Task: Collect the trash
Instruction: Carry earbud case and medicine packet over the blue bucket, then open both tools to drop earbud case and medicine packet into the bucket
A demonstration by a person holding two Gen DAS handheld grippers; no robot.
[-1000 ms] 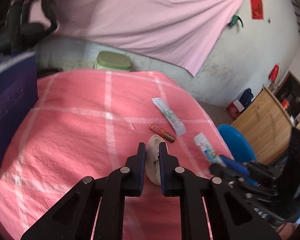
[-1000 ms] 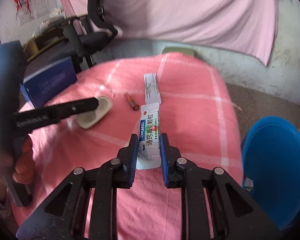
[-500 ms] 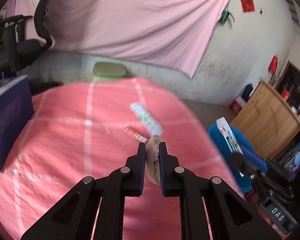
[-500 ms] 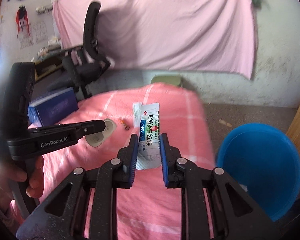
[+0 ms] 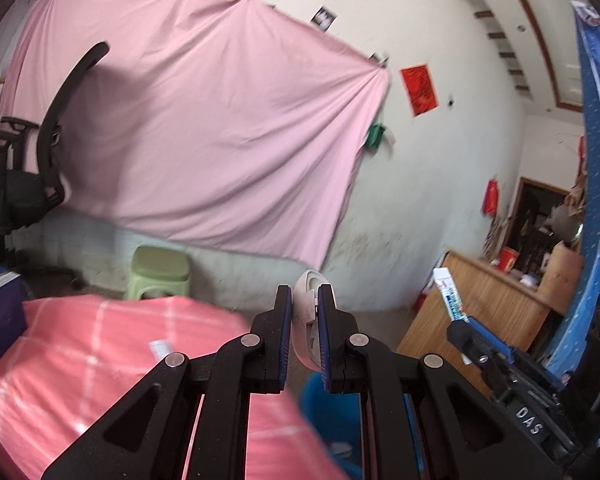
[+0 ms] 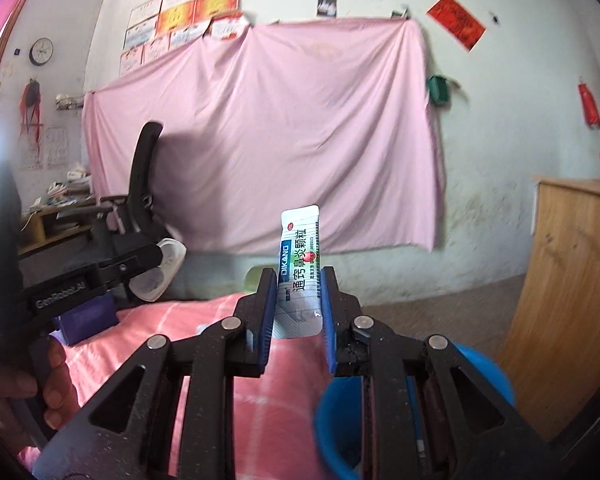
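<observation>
Left wrist view: the left gripper [image 5: 304, 300] clamps a white plastic piece [image 5: 306, 312] above the blue bin [image 5: 332, 412], beside the pink-clothed table [image 5: 100, 344]. Right wrist view: the right gripper [image 6: 298, 284] pinches an upright sachet [image 6: 298, 276]; the bin [image 6: 480, 376] sits below right.

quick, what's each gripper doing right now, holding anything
Left gripper: closed on a white plastic piece, held in the air.
Right gripper: closed on a medicine sachet, held upright.
</observation>
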